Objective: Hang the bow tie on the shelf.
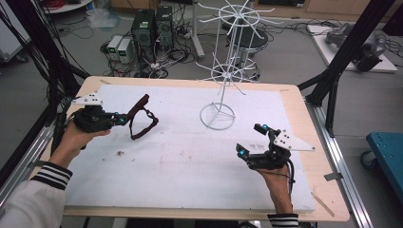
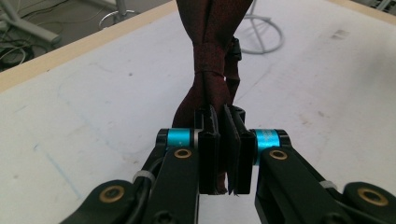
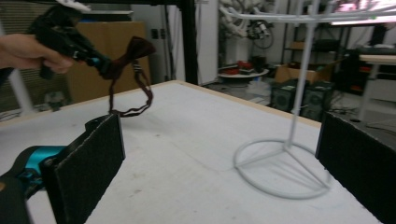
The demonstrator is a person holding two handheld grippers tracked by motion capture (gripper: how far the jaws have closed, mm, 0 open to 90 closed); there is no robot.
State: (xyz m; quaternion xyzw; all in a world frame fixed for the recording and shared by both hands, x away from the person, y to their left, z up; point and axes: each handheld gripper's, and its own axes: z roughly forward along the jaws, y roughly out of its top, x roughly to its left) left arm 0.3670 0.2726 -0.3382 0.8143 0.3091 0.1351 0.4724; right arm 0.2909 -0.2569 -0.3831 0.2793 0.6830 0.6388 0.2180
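At left of frame, the left gripper point(image 1: 124, 118) clamps a dark red bow tie point(image 1: 141, 117); the right gripper point(image 1: 252, 138), jaws apart, sits beside the white wire stand point(image 1: 223, 71).

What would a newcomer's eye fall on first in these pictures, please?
Probably the dark red bow tie, lifted above the white mat's left side, pinched in the left gripper with its strap loop dangling. Next comes the white wire display stand at the table's far middle, then the right gripper, fingers wide apart, near the right edge.
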